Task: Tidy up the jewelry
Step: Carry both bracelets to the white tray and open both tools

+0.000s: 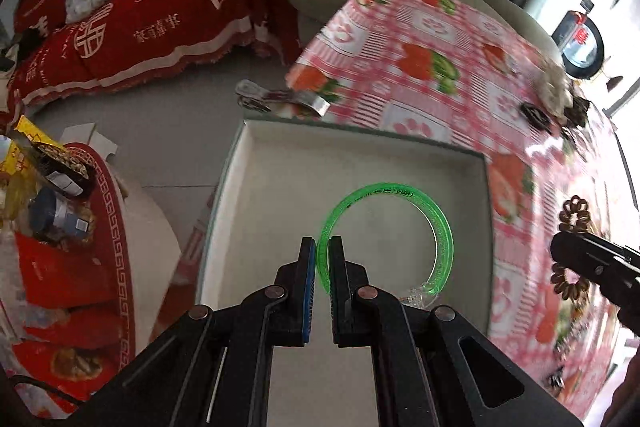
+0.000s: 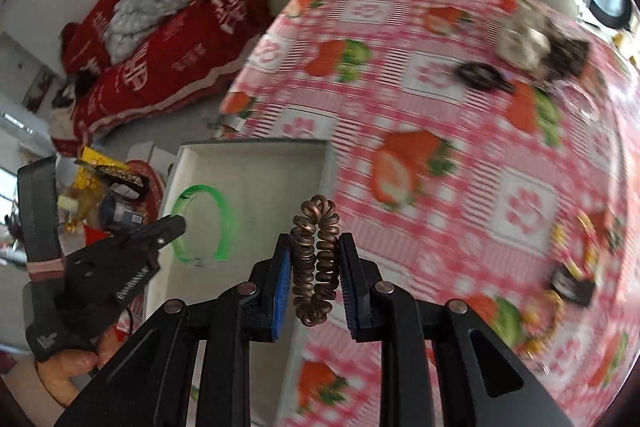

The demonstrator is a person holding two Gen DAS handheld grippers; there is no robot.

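Left gripper (image 1: 323, 255) had its fingers clamped on the near-left arc of a translucent green bangle (image 1: 436, 227), the rest of the ring curving ahead and to the right of the fingertips, over the floor of a shallow white tray (image 1: 280, 179). The tray sat on a tabletop (image 1: 440, 67) covered in pink strawberry-print cloth, directly ahead of the left fingers. Right gripper (image 2: 316, 259) had its fingers pressed together on a bronze spiral hair tie (image 2: 316, 259), squeezed into a long loop that stood up past the fingertips and hung down between them, held above the tray's right wall. Ahead and right of those fingers, well apart on the cloth, lay a dark hair clip (image 2: 482, 75) and a blurred heap of pale and dark items (image 2: 524, 47); details could not be made out.
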